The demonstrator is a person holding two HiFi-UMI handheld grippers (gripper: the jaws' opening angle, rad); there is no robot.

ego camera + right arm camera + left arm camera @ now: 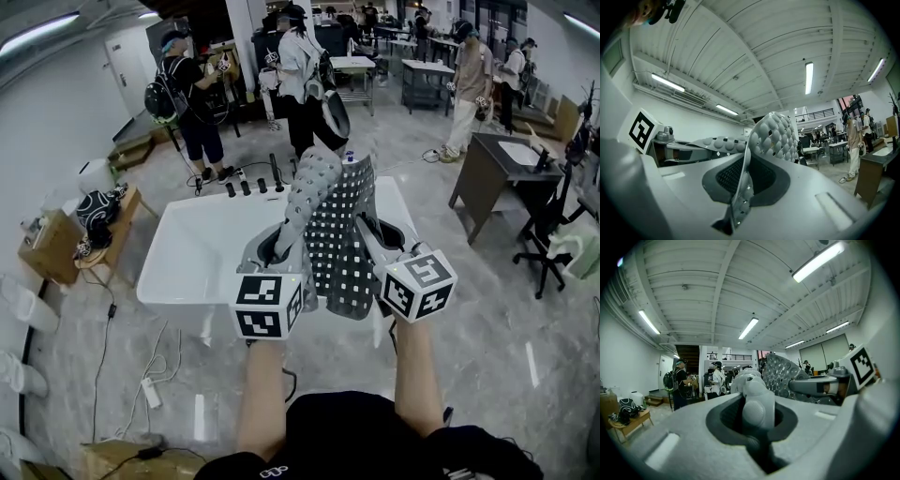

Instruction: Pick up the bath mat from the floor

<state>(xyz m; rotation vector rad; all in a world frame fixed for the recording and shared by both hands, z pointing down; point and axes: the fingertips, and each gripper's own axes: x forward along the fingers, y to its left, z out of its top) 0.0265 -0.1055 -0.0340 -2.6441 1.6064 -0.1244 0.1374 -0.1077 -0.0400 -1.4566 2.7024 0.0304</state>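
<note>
Both grippers are clamped on the bath mat (330,220), so the picking-up step looks as good as done: the mat is clear of the floor (487,328), held in the air in front of me over the near rim of a white bathtub (183,267). My left gripper (279,246) has its jaws pinched on a rolled, knobbly edge of the mat, which bulges up from between them in the left gripper view. My right gripper (373,234) is likewise closed on a thin edge that stands on end between its jaws and curls over above them. Between the two grips the mat rises in a folded hump, its perforated side toward me, its lower end hanging between the marker cubes (267,305). The next move, I judge, calls for steady pressure from both pairs of jaws and for moving the two hands together, since the mat is limp and a slackened grip on either side would let it slump toward the tub.
</note>
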